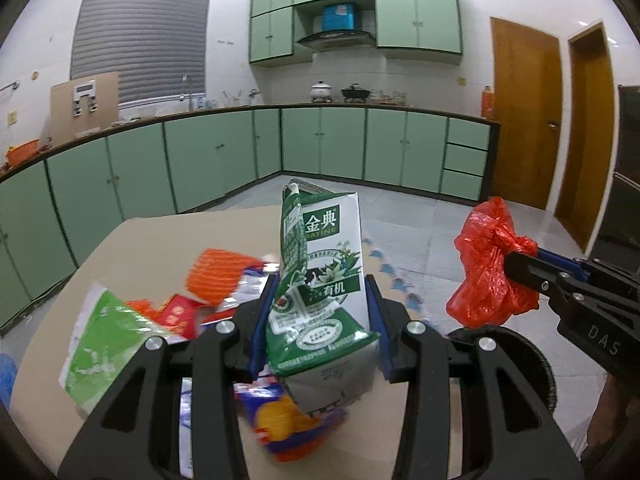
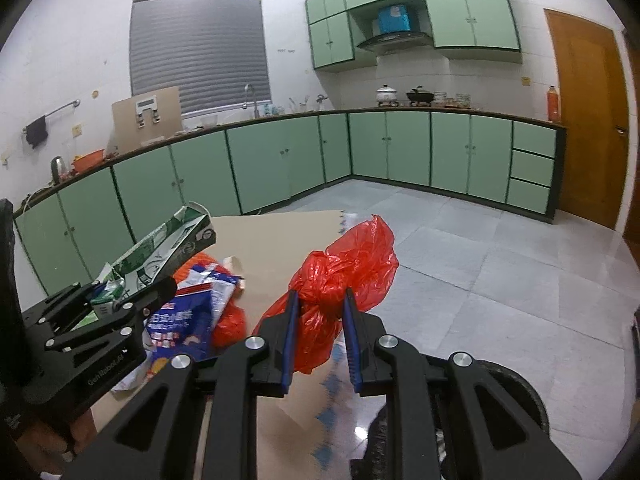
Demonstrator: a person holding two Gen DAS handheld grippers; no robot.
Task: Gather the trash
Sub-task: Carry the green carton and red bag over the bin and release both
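Red plastic bag [image 2: 340, 276]: soft, light, pinched at knot in right hand-held gripper [image 2: 320, 300]. Stiff, light, crushable milk carton [image 1: 320, 280]: clamped mid-body in left hand-held gripper [image 1: 320, 312], above table [image 1: 200, 236].

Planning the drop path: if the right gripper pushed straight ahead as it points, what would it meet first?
Beyond the red plastic bag the right gripper already holds, nothing near: open floor, then probably the green cabinets; depth unclear.

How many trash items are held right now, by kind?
Green-and-white milk carton in the left tool: 1
Crumpled red plastic bag in the right tool: 1
Total held: 2
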